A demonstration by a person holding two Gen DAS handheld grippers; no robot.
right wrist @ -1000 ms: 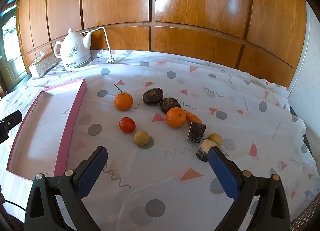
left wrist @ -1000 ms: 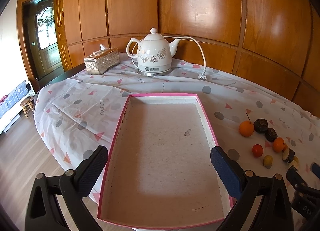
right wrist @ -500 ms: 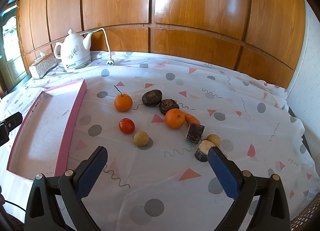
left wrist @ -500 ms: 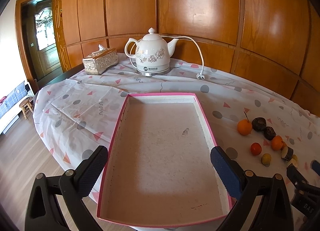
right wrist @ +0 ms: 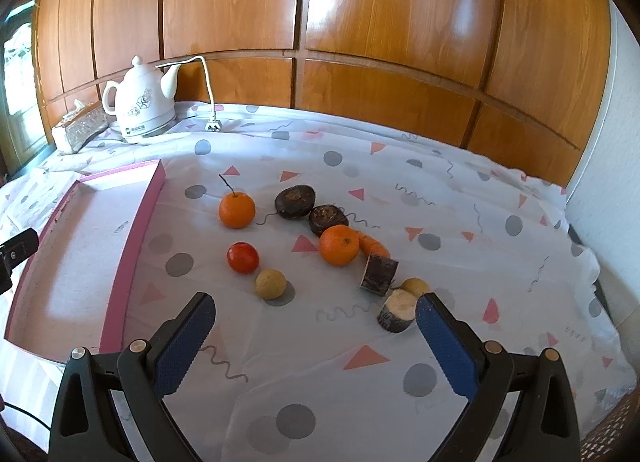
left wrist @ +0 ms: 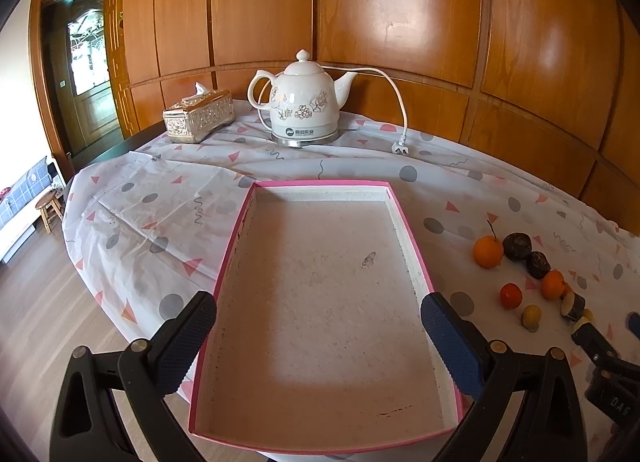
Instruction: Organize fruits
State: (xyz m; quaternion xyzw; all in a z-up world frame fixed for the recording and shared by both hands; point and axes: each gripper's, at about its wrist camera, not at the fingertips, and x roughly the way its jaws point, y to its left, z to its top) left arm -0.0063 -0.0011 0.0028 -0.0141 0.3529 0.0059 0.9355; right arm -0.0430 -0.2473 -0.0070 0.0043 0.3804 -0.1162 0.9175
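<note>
The left gripper (left wrist: 318, 320) hovers over the near end of the pink-rimmed tray (left wrist: 412, 240), jaws spread wide and holding nothing. The right gripper (right wrist: 312, 320) is likewise wide open and empty above the spotted tablecloth (right wrist: 460, 221), with the fruits just beyond it: a stemmed orange (right wrist: 237, 210), a red tomato (right wrist: 243, 257) and a second orange (right wrist: 339, 245) lie loose on the cloth to the right of the tray. At the far left a white kettle (left wrist: 304, 107) stands beside a tissue box (left wrist: 199, 116).

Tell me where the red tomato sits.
Right wrist view: the red tomato lies on the tablecloth between the pink tray and the orange.
</note>
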